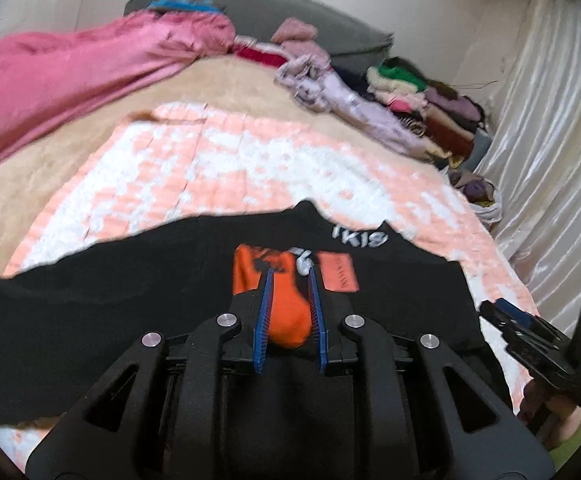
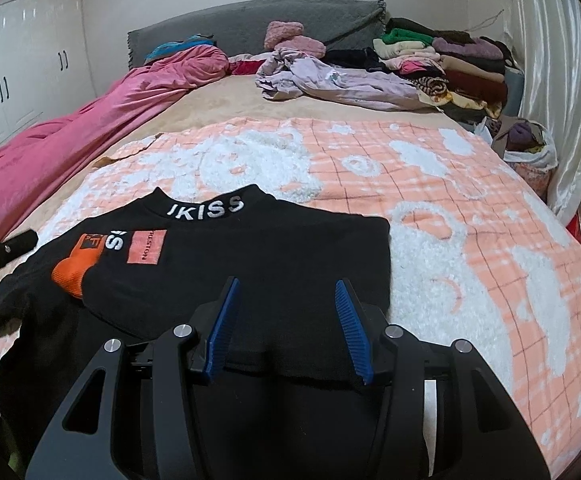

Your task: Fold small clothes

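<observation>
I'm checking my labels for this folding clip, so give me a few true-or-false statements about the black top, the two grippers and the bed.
1. The left gripper is closed on the black top's orange cuff. True.
2. The right gripper is clamped on the collar. False: its jaws stand wide open over the lower part of the black long-sleeved top.
3. The collar bears white letters. True.
4. The top lies on a plain blue sheet. False: it lies on a peach-and-white fluffy blanket.
5. Folded clothes are stacked at the bed's far right. True.
</observation>
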Demonstrator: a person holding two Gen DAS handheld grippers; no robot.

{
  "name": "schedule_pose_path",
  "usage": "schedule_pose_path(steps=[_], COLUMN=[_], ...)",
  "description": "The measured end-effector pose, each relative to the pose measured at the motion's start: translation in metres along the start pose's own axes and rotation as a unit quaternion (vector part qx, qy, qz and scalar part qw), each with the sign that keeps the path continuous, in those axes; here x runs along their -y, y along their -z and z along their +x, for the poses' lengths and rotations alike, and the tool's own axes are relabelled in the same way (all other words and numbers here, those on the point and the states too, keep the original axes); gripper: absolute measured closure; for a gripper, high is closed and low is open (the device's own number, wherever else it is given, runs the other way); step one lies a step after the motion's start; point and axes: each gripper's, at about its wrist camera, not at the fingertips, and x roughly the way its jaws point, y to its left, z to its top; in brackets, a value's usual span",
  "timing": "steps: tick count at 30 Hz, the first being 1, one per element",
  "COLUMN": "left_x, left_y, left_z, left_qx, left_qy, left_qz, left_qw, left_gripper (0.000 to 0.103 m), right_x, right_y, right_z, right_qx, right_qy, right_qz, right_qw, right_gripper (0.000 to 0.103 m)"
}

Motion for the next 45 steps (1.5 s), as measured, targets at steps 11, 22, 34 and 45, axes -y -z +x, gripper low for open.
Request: schedule_pose_path(steps=[11, 22, 34, 45], left_x=[0.015, -0.003, -0.004, -0.016], left_y=[0.024, 0.030, 0.015, 0.004], left_z=[0.070, 0.069, 0.035, 0.007], left_qx=[-0.095, -0.113, -0.064, -0.018], left_qy=[-0.039, -0.027, -0.062, -0.100], left_qz=[0.062, 0.025, 0.024, 0.017], left_qw=[0.9928, 0.9929, 0.9957, 0.9947], left_gripper=[0.084, 0.078, 0.045, 0.018], right_x=[-0.013, -0.001, 0.008, 0.005], right_y=[0.001, 0.026, 0.019, 0.014], right_z=[0.025, 0.055, 0.021, -0.002], right_qx=[-0.033, -0.092, -0.044, -0.015], right_qy=[-0.008, 0.004, -0.009, -0.014], right_qz=[-0.013, 0.008, 0.041, 0.041], right_qw=[0.999, 0.996, 0.998, 0.999], right_gripper=[0.049, 0.048, 0.024, 0.013])
